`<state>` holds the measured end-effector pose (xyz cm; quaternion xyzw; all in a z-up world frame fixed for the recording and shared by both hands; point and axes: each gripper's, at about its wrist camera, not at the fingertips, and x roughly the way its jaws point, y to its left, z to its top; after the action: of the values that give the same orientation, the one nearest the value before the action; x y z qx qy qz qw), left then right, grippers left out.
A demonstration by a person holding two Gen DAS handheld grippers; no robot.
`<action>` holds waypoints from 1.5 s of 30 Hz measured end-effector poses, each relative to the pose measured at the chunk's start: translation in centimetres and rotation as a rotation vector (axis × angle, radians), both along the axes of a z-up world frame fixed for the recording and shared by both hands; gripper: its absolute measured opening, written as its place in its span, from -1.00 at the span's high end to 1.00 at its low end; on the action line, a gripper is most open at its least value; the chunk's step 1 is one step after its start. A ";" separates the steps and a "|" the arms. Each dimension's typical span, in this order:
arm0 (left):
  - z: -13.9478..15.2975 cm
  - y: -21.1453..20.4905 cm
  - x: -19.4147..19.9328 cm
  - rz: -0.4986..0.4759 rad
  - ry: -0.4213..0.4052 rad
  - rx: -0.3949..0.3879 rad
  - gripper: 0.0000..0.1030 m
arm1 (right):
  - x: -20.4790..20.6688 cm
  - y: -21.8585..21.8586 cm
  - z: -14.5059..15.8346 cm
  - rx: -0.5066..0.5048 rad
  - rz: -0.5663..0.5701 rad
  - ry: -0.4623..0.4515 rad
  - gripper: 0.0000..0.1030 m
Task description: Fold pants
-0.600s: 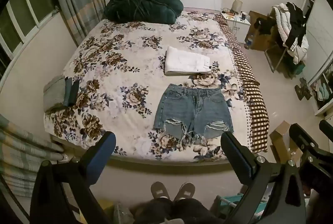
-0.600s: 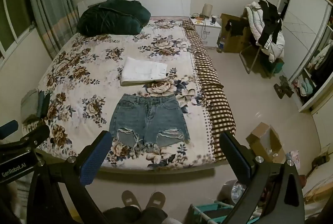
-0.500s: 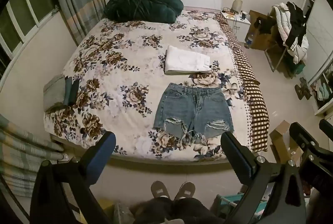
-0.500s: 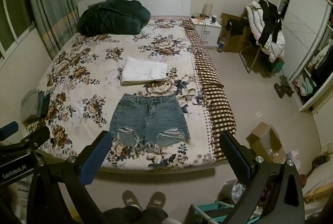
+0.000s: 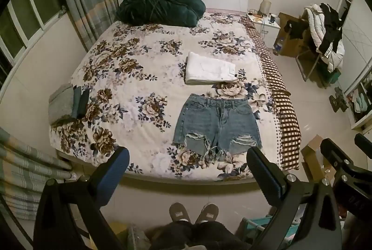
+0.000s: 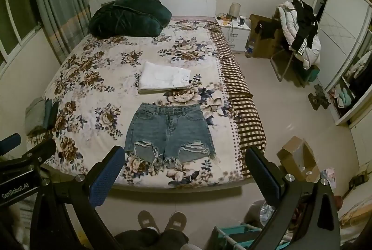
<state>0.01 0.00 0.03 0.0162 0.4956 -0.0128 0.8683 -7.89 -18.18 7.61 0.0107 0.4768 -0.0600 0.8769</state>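
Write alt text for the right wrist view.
Frayed blue denim shorts lie flat and unfolded near the foot of a floral-covered bed, with a folded white garment beyond them. The open right gripper hangs short of the bed, holding nothing.

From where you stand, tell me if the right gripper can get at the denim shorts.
Probably yes, after a reach forward. The right gripper is open and held back off the bed's foot, and the denim shorts lie flat near that edge with nothing on them or between.
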 end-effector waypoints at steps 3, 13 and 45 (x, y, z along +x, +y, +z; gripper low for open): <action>0.4 0.6 0.0 -0.001 -0.003 -0.003 -1.00 | 0.4 0.2 0.2 -0.003 -0.003 0.006 -1.00; 1.3 0.5 0.9 -0.005 0.004 -0.010 -1.00 | 0.4 0.0 0.1 -0.001 -0.003 0.005 -1.00; 1.9 -0.6 1.2 -0.003 -0.008 -0.008 -1.00 | 1.6 0.1 1.6 0.005 0.005 -0.003 -1.00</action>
<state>1.21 -0.55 1.97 0.0133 0.4919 -0.0161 0.8704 -6.28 -18.13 9.24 0.0119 0.4754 -0.0568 0.8778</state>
